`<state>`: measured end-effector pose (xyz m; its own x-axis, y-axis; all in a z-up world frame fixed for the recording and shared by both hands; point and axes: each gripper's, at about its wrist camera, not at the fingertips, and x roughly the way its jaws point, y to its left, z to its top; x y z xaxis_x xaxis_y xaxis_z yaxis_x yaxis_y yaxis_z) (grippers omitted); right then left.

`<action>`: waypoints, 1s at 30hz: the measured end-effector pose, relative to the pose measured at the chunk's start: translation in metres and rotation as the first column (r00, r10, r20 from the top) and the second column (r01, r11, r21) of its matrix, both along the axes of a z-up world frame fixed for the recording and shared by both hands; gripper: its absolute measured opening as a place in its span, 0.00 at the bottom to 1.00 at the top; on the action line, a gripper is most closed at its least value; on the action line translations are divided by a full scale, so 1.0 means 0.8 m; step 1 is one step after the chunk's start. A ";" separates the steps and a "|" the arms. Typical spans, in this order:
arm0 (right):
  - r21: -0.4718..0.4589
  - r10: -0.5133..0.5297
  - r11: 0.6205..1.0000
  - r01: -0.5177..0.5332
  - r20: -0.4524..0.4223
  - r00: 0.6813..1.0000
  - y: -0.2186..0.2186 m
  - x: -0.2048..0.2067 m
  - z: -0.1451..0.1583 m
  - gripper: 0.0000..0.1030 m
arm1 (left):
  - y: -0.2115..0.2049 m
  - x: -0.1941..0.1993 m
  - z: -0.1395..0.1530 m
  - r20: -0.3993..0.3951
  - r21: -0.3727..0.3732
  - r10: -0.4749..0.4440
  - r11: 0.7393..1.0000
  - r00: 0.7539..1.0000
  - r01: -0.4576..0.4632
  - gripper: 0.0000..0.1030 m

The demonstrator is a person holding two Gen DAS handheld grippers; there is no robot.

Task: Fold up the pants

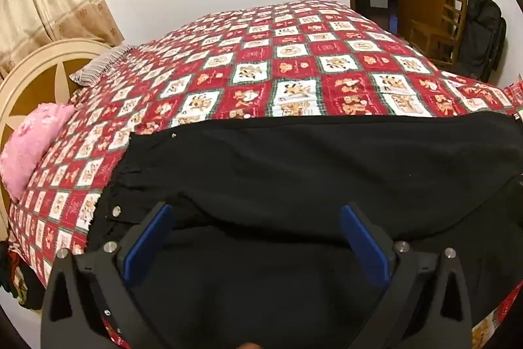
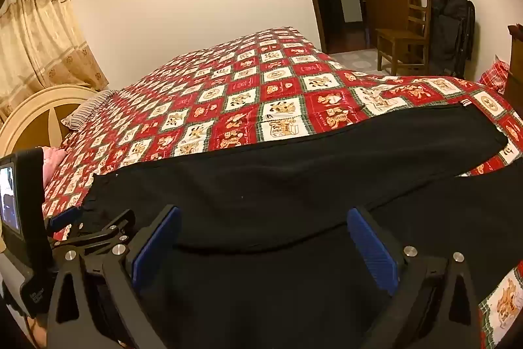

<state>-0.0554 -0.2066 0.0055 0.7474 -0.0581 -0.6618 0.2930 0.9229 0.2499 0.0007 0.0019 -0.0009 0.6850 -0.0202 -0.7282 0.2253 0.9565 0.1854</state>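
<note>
Black pants (image 1: 294,172) lie flat across the near edge of the bed (image 1: 294,61), waistband at 9 o'clock, legs running to 3 o'clock over the red check quilt. Left gripper (image 1: 258,215) hovers over the waist area w/ blue fingers (image 1: 148,244) spread wide, nothing pinched; can't tell if tips touch the cloth. Right gripper (image 2: 266,218) sits above the thigh section, fingers (image 2: 372,251) also fully apart, holding nothing. Pink pillow (image 1: 32,143) at 9 o'clock by the headboard.
</note>
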 end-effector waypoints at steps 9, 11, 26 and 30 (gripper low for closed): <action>-0.002 0.006 1.000 -0.006 -0.007 1.000 0.004 -0.003 -0.006 0.99 | 0.003 0.000 -0.009 -0.045 0.003 0.015 1.000 0.999 -0.015 1.00; 0.004 0.009 1.000 -0.009 -0.011 1.000 0.003 -0.004 -0.004 0.99 | 0.000 -0.004 -0.014 -0.041 0.007 0.017 1.000 0.999 -0.016 1.00; 0.008 0.011 1.000 -0.011 -0.018 1.000 0.005 -0.002 -0.007 0.99 | 0.002 -0.006 -0.017 -0.041 0.004 0.021 1.000 0.999 -0.020 1.00; 0.010 0.012 1.000 -0.012 -0.020 1.000 0.005 -0.002 -0.007 0.99 | 0.004 -0.004 -0.018 -0.046 -0.001 0.026 1.000 0.999 -0.026 1.00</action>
